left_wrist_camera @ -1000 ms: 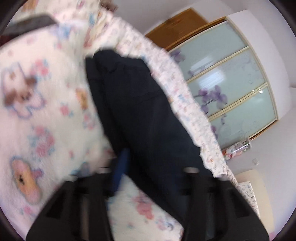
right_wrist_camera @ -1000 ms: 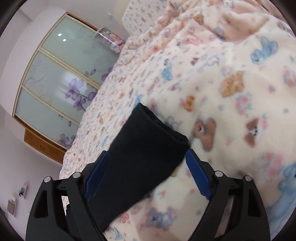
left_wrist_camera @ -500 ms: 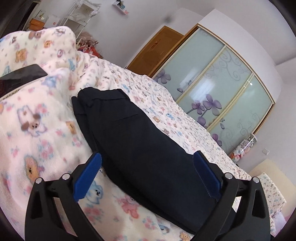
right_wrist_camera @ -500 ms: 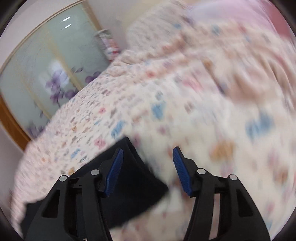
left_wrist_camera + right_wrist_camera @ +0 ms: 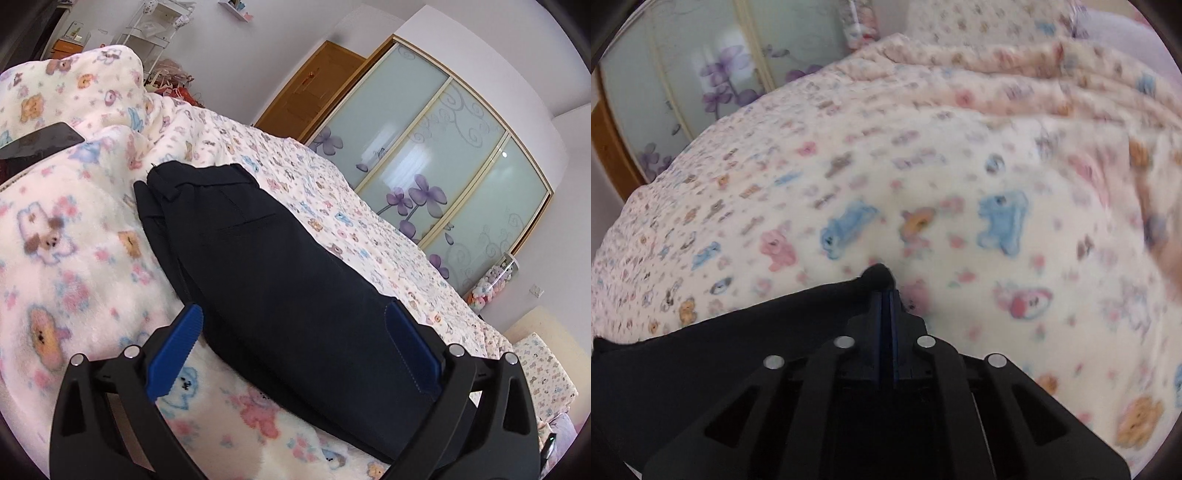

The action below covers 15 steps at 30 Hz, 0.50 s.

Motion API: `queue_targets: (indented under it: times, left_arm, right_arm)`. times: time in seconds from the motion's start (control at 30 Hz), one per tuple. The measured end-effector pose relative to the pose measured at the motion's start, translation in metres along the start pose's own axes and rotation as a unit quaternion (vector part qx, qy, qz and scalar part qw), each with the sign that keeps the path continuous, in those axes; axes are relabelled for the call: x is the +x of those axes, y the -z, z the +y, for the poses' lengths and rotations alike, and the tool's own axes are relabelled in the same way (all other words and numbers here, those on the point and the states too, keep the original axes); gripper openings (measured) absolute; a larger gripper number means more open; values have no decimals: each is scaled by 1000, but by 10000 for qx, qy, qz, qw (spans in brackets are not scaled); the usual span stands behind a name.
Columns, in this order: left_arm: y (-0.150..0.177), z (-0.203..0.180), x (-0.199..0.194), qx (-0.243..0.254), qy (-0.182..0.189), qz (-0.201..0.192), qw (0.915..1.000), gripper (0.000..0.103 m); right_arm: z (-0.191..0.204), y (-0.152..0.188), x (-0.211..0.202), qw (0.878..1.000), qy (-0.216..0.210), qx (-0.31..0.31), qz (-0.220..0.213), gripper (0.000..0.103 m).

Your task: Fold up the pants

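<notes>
A dark phone (image 5: 40,144) is lying at the far left on the fleece blanket (image 5: 66,266), which is printed with bears and is covering the bed. Beside it, toward the middle, the dark pants (image 5: 280,280) are lying flat along the blanket, folded lengthwise, the waistband end pointing away from the camera. The left gripper (image 5: 293,345) is hovering over the near part of the pants with its blue-padded fingers (image 5: 175,349) spread wide apart, one on each side of the cloth and holding nothing. Farther right, a wooden door (image 5: 314,92) and a wardrobe (image 5: 436,158) with frosted sliding panels and purple flowers are standing against the wall.

In the right wrist view, the right gripper (image 5: 885,295) is pinching an edge of the pants (image 5: 713,354), its fingers pressed together on the cloth, a small bunch of cloth poking out past the tips. The blanket (image 5: 997,221) beyond is looking blurred.
</notes>
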<state>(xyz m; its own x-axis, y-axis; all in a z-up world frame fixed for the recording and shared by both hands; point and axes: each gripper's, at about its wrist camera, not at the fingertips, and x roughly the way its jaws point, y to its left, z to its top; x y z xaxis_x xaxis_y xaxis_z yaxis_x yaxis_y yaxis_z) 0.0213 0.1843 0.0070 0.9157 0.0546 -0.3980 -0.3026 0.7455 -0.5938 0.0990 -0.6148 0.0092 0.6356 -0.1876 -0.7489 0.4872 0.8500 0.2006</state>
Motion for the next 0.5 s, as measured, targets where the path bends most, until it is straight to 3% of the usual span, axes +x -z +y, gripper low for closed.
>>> queue_targets:
  times: [0.07, 0.13, 0.2, 0.27, 0.33, 0.37, 0.4, 0.5]
  left_arm:
    - [-1, 2, 0, -36, 32, 0, 10000, 99]
    - [-1, 4, 0, -70, 50, -9, 10000, 99]
    - [-1, 3, 0, -70, 76, 6, 9999, 101]
    - [-1, 1, -1, -40, 102, -18, 9999, 101]
    - [-1, -3, -4, 55, 183, -79, 9998, 101]
    - [-1, -5, -6, 109, 221, -102, 9996, 101]
    - [-1, -8, -8, 207, 284, -114, 9993, 101]
    - [2, -23, -18, 674, 530, -215, 9961, 101]
  right_arm:
    - [-4, 1, -27, 9979, 101, 261, -586, 32]
    - [-4, 3, -54, 9935, -219, 363, -1052, 55]
    - [-2, 8, -65, 9888, -775, 349, -1226, 55]
    - [-1, 14, -58, 9843, -1351, 384, -1066, 55]
    - [-5, 23, -33, 9906, -1165, 597, -401, 55]
    - [-13, 29, -11, 9914, -1009, 812, 169, 51]
    - [-21, 34, -8, 9885, -1123, 992, 212, 49]
    - [-30, 39, -41, 9836, -1256, 1277, -233, 50]
